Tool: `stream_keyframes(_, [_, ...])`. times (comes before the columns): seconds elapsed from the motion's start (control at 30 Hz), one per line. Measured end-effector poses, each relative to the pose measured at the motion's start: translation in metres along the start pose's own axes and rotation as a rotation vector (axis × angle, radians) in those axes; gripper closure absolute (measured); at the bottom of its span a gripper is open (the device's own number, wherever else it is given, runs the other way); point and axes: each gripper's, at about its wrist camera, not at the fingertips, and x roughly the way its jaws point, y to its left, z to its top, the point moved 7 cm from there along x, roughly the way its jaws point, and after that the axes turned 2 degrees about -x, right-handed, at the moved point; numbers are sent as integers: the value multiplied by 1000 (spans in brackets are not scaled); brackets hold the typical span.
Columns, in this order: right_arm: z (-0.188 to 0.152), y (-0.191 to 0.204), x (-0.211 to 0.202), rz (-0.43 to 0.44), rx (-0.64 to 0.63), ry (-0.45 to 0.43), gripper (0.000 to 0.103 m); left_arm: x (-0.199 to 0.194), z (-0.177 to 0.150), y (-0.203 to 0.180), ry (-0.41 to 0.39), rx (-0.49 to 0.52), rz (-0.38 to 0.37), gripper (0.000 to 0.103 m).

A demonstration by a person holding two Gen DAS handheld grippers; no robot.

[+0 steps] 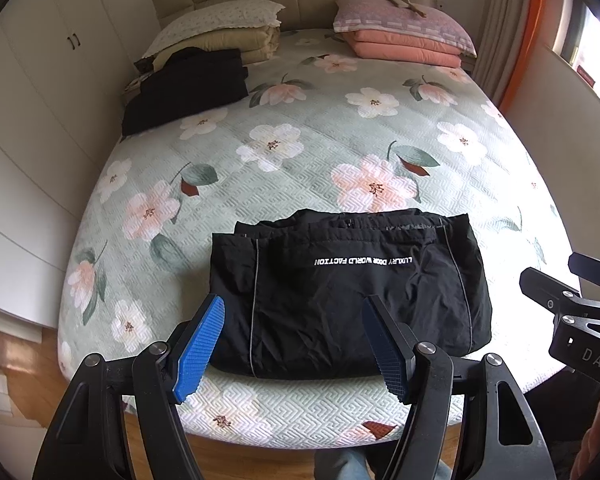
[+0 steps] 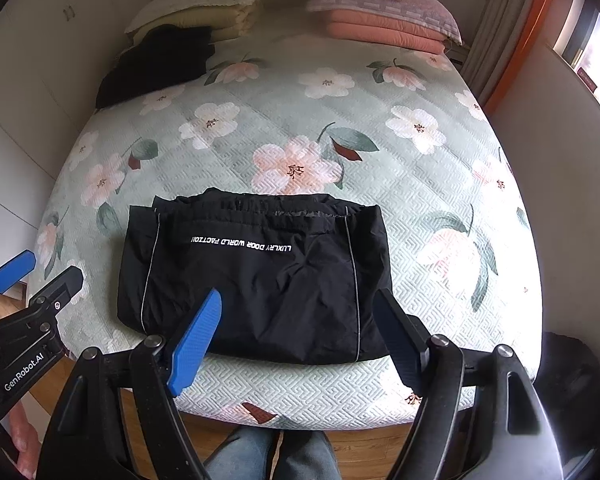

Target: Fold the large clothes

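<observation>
The black jacket (image 1: 348, 296) lies folded in a neat square near the front edge of the bed (image 1: 300, 152). The left gripper (image 1: 294, 344) and the right gripper (image 2: 300, 336) hang above it, both wide open and holding nothing. If a finger pokes or drags the top layer, the fold could slip open. No boxes or baskets show here.
</observation>
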Motion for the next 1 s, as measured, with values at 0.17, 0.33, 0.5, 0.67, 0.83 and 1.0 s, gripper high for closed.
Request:
stream_keyframes(0.17, [0,2,-2,-3,-2,-2,24,-2,-1,-1,-3,0,3,30])
stream_keyframes(0.33, [-1,3,-3,2,-15,-2,23,-2,-1,0,-2,-2,3,30])
stream_keyframes(0.5, [-1,6,-4,2,-22,-4,23,-4,-2,5,-2,-8,24,30])
stream_keyframes(0.67, [-1,9,-4,-1,-31,-5,23,-7,0,15,-14,-32,60,30])
stream_keyframes(0.83, [-3,9,-2,4,-29,2,23,-6,2,17,-6,-34,71,30])
stream_keyframes(1.0, [-4,9,-1,-1,-30,3,23,-4,1,15,-8,-30,70,30])
